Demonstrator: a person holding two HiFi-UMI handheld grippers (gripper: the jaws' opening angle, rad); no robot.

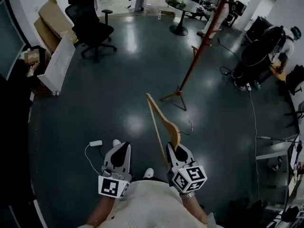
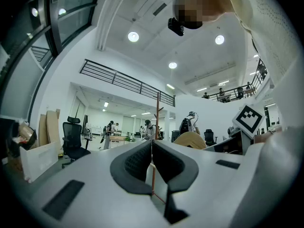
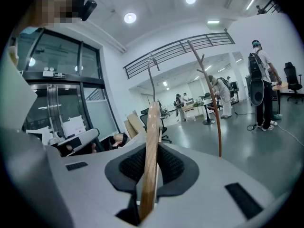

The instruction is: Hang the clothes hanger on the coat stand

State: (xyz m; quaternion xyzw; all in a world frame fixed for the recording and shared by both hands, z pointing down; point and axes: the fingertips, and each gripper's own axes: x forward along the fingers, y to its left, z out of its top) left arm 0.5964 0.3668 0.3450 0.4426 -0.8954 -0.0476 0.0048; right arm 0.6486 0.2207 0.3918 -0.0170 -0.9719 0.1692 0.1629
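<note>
A wooden clothes hanger (image 1: 161,120) stands upright in front of me with my right gripper (image 1: 176,152) shut on its lower end. In the right gripper view the hanger's wooden arm (image 3: 151,151) runs up between the dark pads, and its metal hook (image 3: 151,77) rises above. The red-brown coat stand (image 1: 199,51) stands on the dark floor a few steps ahead, apart from the hanger. It also shows as a branched pole (image 3: 214,113) right of the hanger. My left gripper (image 1: 118,156) hangs beside the right one, shut and holding nothing; its pads (image 2: 137,163) almost touch.
A black office chair (image 1: 92,27) and leaning cardboard and a white board (image 1: 57,63) stand at the left. Beyond the stand are a round table (image 1: 183,6) and people. At the right a person bends by black gear (image 1: 259,53). A white power strip (image 1: 95,143) lies by my feet.
</note>
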